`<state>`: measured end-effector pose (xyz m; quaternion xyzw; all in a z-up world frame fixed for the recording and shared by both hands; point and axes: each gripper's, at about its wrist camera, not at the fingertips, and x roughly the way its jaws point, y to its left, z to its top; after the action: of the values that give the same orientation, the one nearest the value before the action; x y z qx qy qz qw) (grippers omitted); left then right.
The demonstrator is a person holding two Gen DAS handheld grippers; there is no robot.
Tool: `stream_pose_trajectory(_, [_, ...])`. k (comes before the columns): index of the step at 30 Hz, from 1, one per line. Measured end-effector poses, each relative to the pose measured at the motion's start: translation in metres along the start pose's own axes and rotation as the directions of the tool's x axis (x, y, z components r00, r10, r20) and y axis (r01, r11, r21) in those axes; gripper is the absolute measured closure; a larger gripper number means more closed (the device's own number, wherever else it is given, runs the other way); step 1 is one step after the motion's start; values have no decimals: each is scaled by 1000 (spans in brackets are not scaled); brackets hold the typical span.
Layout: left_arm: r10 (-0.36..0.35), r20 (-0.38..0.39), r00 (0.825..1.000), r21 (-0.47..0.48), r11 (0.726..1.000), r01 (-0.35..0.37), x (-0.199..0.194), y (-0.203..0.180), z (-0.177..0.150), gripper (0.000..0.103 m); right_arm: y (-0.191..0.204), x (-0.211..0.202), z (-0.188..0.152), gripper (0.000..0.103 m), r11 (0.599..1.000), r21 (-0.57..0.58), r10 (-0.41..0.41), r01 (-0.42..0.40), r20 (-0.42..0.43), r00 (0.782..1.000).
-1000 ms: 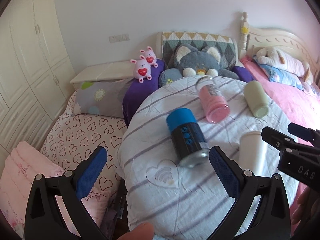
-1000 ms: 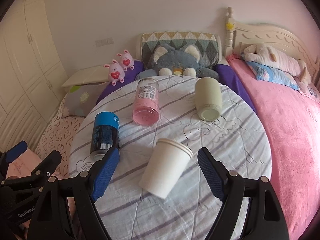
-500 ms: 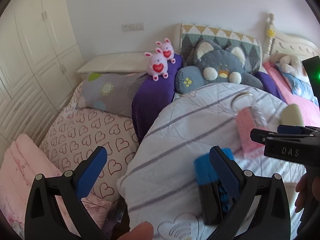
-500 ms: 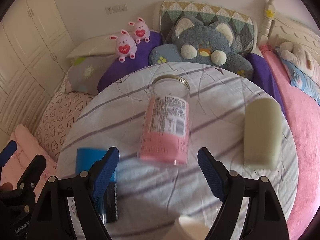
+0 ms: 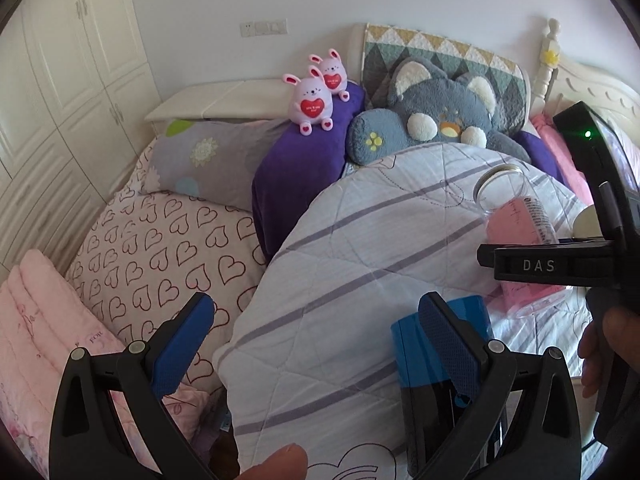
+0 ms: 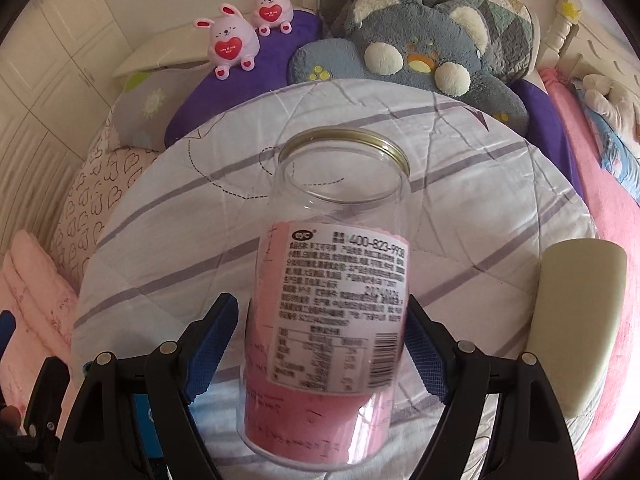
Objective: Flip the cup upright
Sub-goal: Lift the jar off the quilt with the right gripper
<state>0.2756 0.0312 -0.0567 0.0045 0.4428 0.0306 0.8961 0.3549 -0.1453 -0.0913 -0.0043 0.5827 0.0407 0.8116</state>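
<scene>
A clear plastic cup with a pink label (image 6: 332, 320) lies on its side on the round table covered with a striped quilt (image 6: 200, 240), its gold-rimmed mouth pointing away. My right gripper (image 6: 320, 344) is open, one blue pad on each side of the cup's lower body, close to it. The same cup shows in the left wrist view (image 5: 520, 224) behind the right gripper's body. My left gripper (image 5: 316, 340) is open and empty over the table's left edge, its right pad over a blue and black cup (image 5: 440, 360) lying on its side.
A pale green cup (image 6: 572, 328) lies on its side at the table's right. Behind the table are a grey plush cat (image 6: 420, 36), two pink bunny toys (image 6: 232, 40) and purple pillows. A heart-patterned bed (image 5: 160, 240) lies left, a pink bed (image 6: 600, 200) right.
My right gripper has moved forward from the white paper cup to the pink-labelled cup, which now sits between its pads. My left gripper has swung left, towards the table's left edge.
</scene>
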Motion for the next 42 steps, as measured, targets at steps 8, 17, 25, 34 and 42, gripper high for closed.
stream_pose_trajectory(8, [8,8,1000,4,1000,-8,-14,2,-8,0,0,-4,-4,32,1000,-12,-5,5,13,1000])
stream_pose_trajectory(17, [16,54,998,11,1000,-17,-53,-2,-18,0,2,-45,-17,33,999,-17,45,-44,98,994])
stream_pose_trajectory(25, [16,85,996,40,999,-19,-88,-15,-32,0,-13,-83,-53,33,996,3,92,-94,159,983])
stream_pose_trajectory(34, [-22,105,994,113,994,10,-121,-49,-63,0,-55,-142,-140,33,987,116,76,-114,291,954])
stream_pose_trajectory(42, [-60,86,994,194,980,43,-138,-83,-94,0,-95,-151,-228,33,955,286,-20,-81,333,943])
